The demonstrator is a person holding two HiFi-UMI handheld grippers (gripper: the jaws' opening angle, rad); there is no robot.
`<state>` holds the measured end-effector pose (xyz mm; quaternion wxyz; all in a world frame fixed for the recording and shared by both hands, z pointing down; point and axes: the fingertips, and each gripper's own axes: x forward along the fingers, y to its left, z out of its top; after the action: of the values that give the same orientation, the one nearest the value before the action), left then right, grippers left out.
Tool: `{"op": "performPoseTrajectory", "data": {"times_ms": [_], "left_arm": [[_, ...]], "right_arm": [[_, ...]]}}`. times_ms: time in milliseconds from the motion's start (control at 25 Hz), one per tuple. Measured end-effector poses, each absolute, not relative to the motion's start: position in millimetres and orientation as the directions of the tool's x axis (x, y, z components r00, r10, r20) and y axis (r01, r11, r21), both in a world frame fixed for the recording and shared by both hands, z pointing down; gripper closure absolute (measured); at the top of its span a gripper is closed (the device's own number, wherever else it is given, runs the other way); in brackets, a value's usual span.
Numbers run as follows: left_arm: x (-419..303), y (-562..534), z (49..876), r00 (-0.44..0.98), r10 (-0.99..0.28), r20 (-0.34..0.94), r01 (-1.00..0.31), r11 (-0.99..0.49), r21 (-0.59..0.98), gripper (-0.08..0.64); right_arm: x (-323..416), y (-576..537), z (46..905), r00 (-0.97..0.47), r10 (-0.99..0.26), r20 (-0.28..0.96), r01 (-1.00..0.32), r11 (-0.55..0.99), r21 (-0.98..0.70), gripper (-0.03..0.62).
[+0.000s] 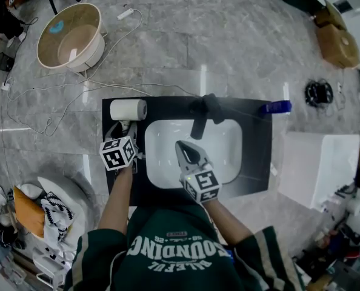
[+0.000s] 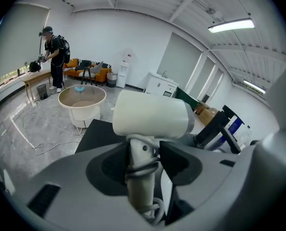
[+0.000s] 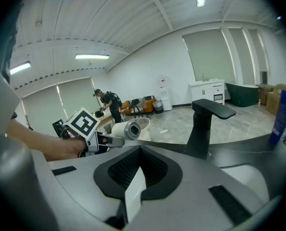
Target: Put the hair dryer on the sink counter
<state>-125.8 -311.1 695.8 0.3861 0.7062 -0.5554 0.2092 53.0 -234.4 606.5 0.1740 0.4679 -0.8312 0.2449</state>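
The white hair dryer (image 1: pixel 128 110) is over the left strip of the black sink counter (image 1: pixel 259 156), barrel pointing right. My left gripper (image 1: pixel 124 128) is shut on its handle. In the left gripper view the handle (image 2: pixel 142 172), wound with its cord, is pinched between the jaws and the barrel (image 2: pixel 152 119) stands just above them. My right gripper (image 1: pixel 186 151) hovers over the white basin (image 1: pixel 228 156), shut and holding nothing. From the right gripper view the hair dryer (image 3: pixel 126 129) shows to the left, beyond my right gripper (image 3: pixel 136 177).
A black faucet (image 1: pixel 201 117) stands at the basin's back edge and a blue bottle (image 1: pixel 277 107) at the counter's back right corner. On the floor behind are a round beige tub (image 1: pixel 71 38) and loose cables. A white cabinet (image 1: pixel 319 165) stands to the right.
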Motion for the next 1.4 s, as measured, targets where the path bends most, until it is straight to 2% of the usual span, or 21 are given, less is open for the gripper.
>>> {"op": "performPoseTrajectory", "data": {"times_ms": [360,1000,1400], "left_arm": [[-123,-315,707,0.225,-0.556,0.800,-0.969,-0.043,0.243,0.362],[-132,-318,721,0.214,-0.438,0.873,-0.971,-0.002,0.237,0.357],[-133,-317,725,0.208,-0.434,0.877,-0.975,-0.019,0.221,0.359]], "right_arm": [[59,-234,607,-0.511,-0.689,0.513,-0.858,0.445,-0.257,0.591],[68,-232,603,-0.503,-0.704,0.502,-0.864,0.423,-0.272,0.591],[75,-218,599,-0.471,-0.729,0.496,-0.882,0.388,-0.266,0.591]]}}
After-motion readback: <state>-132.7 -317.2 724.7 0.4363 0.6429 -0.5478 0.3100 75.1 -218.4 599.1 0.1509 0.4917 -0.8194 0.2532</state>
